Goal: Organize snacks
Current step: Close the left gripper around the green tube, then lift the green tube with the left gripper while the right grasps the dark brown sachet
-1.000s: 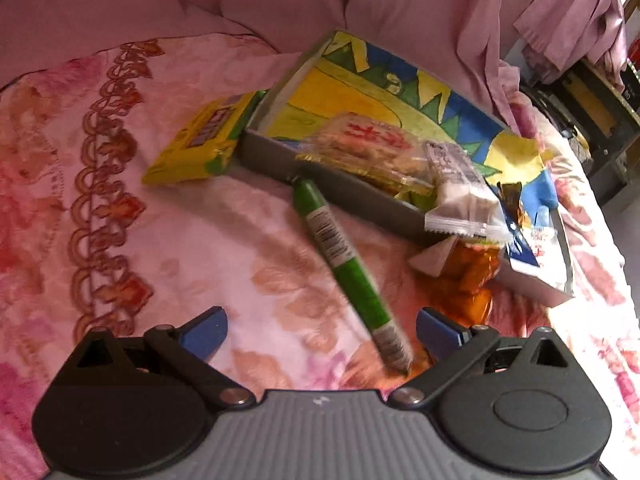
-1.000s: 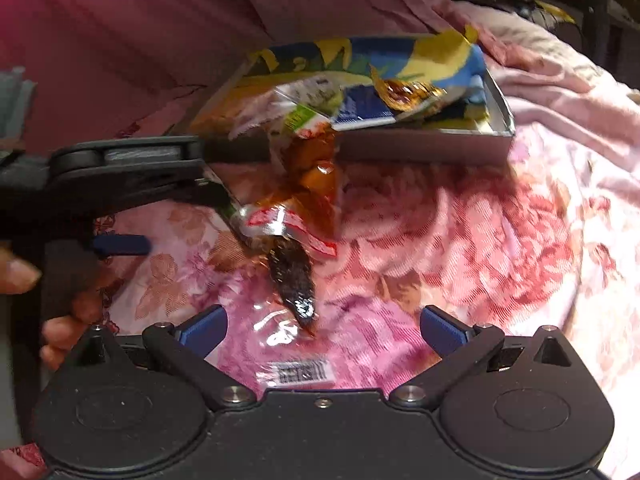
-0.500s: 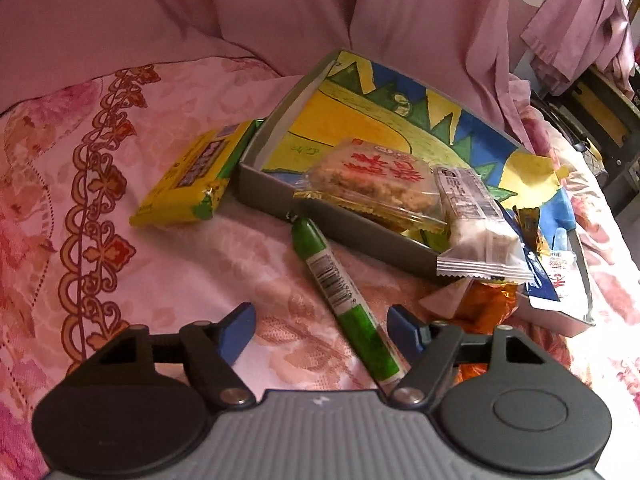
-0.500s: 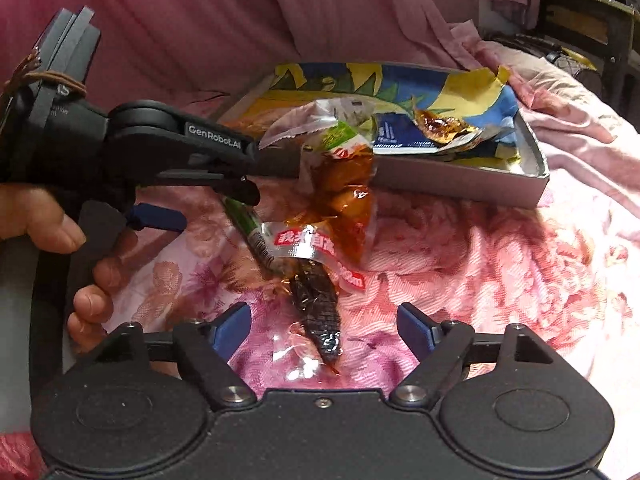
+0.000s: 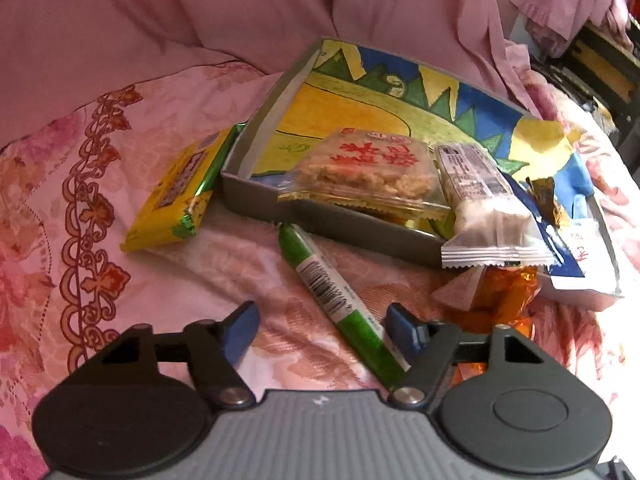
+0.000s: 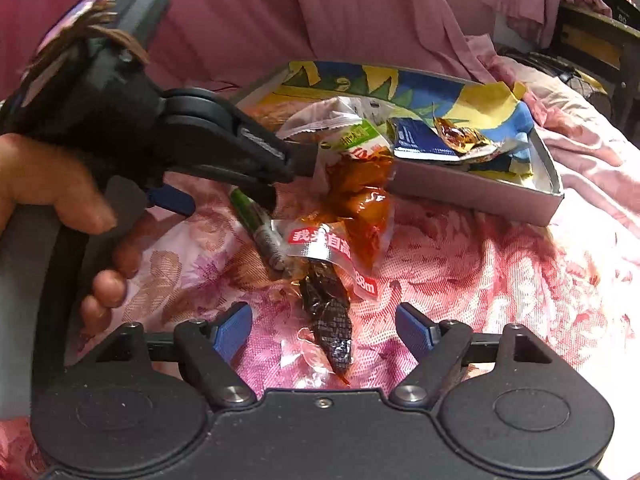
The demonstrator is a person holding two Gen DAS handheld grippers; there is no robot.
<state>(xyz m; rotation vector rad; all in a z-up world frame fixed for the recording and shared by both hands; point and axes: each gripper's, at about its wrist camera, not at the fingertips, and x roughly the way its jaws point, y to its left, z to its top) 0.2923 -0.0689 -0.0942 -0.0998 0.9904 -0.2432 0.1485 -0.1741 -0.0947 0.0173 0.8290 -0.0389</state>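
Observation:
A green stick snack (image 5: 332, 296) lies on the flowered bedspread in front of a grey box (image 5: 256, 196) with a colourful lining. My left gripper (image 5: 322, 330) hangs low over the stick. Its jaws are closing, the stick's near end runs between them close to the right pad, and the left pad is well clear. In the right wrist view a dark snack in a clear wrapper (image 6: 328, 320) lies between the closing jaws of my right gripper (image 6: 324, 332), neither pad touching it. An orange snack packet (image 6: 364, 200) rests just beyond it.
In the box (image 6: 472, 196) lie a rice cracker pack (image 5: 368, 168), a white-wrapped bar (image 5: 480, 200) and several small packets. A yellow packet (image 5: 176, 196) leans against the box's left wall. A hand (image 6: 48, 184) grips the left tool close beside the right one. Pink cloth rises behind.
Both pairs of jaws have narrowed. The left gripper has drawn in around the green stick's near end. In the right wrist view the left tool and hand now fill more of the left side.

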